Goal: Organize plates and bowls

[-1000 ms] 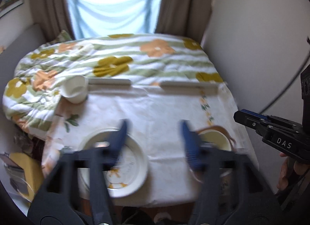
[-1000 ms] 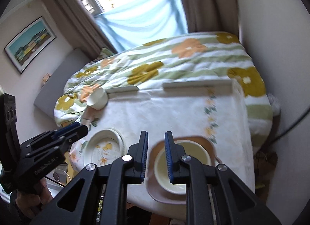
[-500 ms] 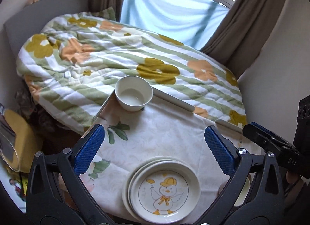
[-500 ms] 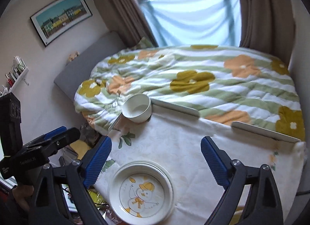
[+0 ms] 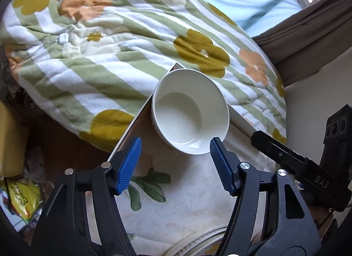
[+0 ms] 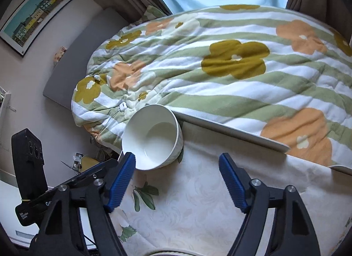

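- Left wrist view: the left claw point(image 5: 173, 156) is closing with nothing pressed between its pads. The white bowl point(image 5: 190, 112) is standing just ahead, slightly to the right; its near rim is lying beside the right pad point(image 5: 221, 165).
- Right wrist view: the right claw point(image 6: 176, 165) is also closing, unloaded. The bowl is sitting ahead-left, by the left pad point(image 6: 123, 179).
- I judge the left claw nearer.
- The counter point(image 6: 198, 201) is wearing a cloth; a flowered quilt point(image 6: 220, 68) is lying beyond.

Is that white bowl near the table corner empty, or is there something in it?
Empty. Both wrist views look straight into the white bowl, and its bare, glossy white bottom shows with nothing lying in it. It stands upright on the tablecloth.
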The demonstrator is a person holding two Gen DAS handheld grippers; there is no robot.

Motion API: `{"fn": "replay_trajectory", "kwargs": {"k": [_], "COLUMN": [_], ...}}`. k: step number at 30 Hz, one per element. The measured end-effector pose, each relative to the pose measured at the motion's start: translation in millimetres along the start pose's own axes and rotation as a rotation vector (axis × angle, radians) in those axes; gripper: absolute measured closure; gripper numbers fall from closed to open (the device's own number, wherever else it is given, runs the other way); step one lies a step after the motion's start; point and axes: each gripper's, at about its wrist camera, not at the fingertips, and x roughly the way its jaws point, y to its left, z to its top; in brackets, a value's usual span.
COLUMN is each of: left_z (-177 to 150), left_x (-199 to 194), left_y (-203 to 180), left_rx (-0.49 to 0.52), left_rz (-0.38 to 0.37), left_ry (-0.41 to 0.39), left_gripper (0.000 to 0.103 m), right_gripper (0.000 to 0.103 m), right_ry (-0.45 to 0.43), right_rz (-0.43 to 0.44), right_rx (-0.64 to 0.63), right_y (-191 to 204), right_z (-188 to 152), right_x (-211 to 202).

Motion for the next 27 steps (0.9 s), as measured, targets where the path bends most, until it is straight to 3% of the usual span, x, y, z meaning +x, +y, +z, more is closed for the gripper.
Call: {"fn": "replay_trajectory", "kwargs": {"k": [1,7,9,12,15,27], "left_z": [2.8,14.2,17.3,19.3,21.0,15.7], "left_x": [6.7,33.4,38.2,40.9,42.2,34.3], "left_y": [1.2,9.7,12.8,19.5,23.3,1.9], "left_rx": [0.001,-0.007,-0.007,-0.018,-0.024,0.069], "left_rz": [-0.003,-0.023,-0.014,0.008,-0.009,0.064], "left_ry": [0.011,0.046,0.048,0.045,0.039,-0.001], "left_gripper": [0.052,0.068,0.07,0.084,0.085,0.085], "right_gripper": [0.039,0.052,0.06,0.073,0.084,0.086], "right_ry": [0.015,0.054,0.063,0.072,0.076,0.047], "right_rz": [0.004,0.013,0.021,0.036,0.037,0.016], "right_rx": [0.01,0.04,0.045,0.051,0.049,0.034], "right_y": [-0.7,-3.1,-3.8,-4.5,-3.5,-0.4], "right_z": [2.4,9.5,11.2,12.4,12.7,8.2], "right_x": [10.5,49.2,57.4,65.2,72.2,68.5]}}
